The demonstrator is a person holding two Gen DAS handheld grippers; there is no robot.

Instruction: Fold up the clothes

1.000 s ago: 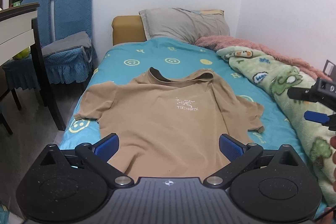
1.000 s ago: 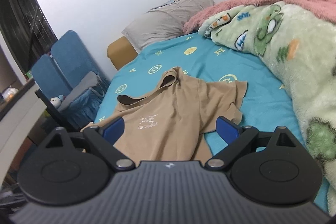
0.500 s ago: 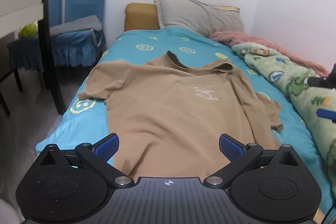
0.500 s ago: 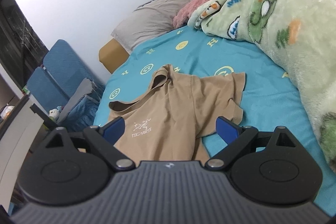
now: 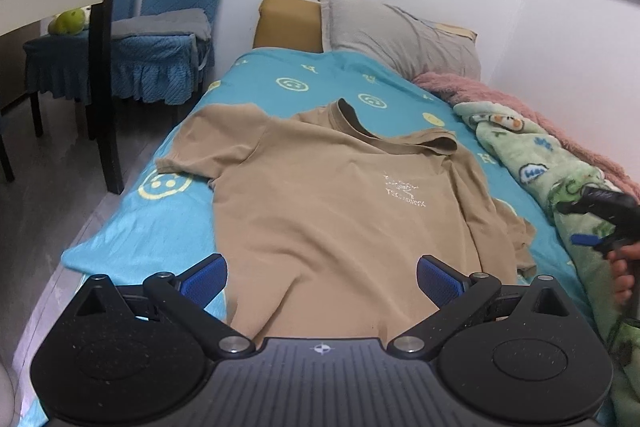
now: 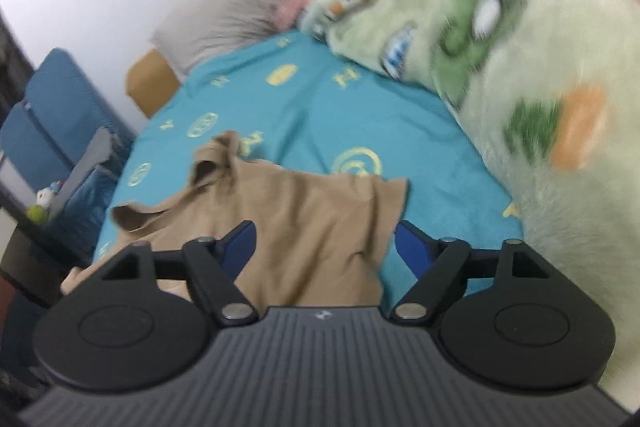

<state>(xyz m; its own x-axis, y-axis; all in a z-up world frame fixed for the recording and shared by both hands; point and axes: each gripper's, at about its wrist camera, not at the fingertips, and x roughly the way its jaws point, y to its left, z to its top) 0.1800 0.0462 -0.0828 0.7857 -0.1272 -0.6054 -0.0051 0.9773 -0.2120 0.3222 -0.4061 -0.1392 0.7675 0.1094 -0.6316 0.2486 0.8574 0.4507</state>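
Observation:
A tan T-shirt [image 5: 332, 203] with a small white chest print lies face up on the teal bedsheet [image 5: 304, 87], collar toward the pillow. My left gripper [image 5: 322, 277] hovers open over the shirt's bottom hem, nothing between its blue pads. In the left wrist view my right gripper [image 5: 596, 223] appears at the right edge, held by a hand beside the shirt's crumpled right sleeve. The right wrist view is blurred: my right gripper [image 6: 325, 246] is open just above that right sleeve [image 6: 320, 211], its fingers straddling the cloth without closing on it.
A green cartoon blanket [image 5: 560, 179] over a pink fleece lines the bed's right side by the wall. A grey pillow [image 5: 396, 35] and tan headboard sit at the far end. Blue-covered chairs [image 5: 160, 27] and a table leg [image 5: 106, 75] stand left of the bed.
My left gripper has swung left, so the shirt sits more to the right in view. My right gripper has dropped fast toward the right sleeve. Both stay open.

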